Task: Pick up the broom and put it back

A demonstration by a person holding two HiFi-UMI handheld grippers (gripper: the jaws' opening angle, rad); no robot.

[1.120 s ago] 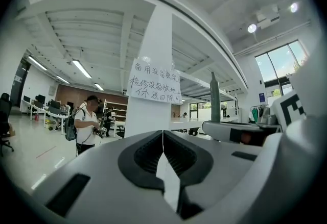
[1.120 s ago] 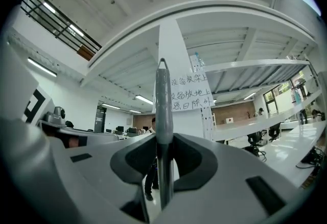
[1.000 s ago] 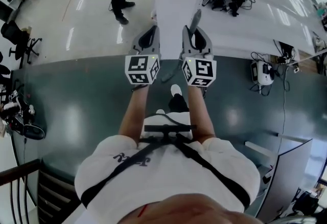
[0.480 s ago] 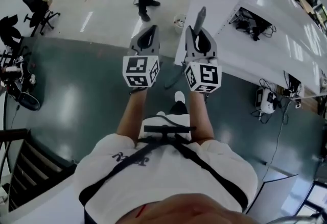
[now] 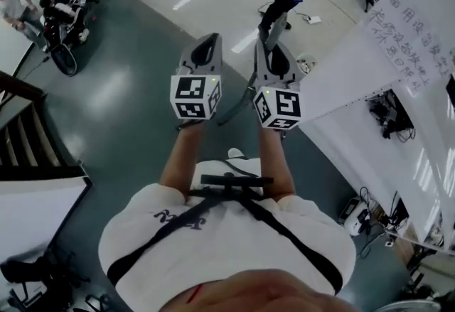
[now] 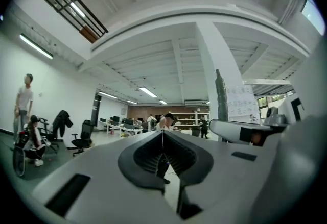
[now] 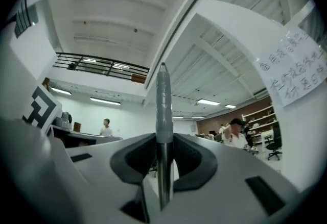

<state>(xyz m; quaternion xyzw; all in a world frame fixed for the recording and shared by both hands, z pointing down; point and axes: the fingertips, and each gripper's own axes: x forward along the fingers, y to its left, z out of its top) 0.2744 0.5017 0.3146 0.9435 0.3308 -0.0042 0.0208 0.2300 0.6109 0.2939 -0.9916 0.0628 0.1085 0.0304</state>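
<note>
The right gripper (image 7: pixel 163 152) is clamped on the broom handle (image 7: pixel 163 96). This grey shaft stands upright between the partly closed jaws, with its tip above them. The left gripper (image 6: pixel 163 149) has its jaws together with nothing between them. In the head view, both grippers are side by side ahead of the person, above the dark green floor (image 5: pixel 128 104).

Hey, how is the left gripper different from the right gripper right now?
The left gripper has its jaws together with nothing between them, while the right gripper is clamped on the broom handle. Nothing sticks out past the left gripper, but the handle stands upright beyond the right gripper's jaws. Both are grey, carry a marker cube and are held side by side in front of the person.
</note>
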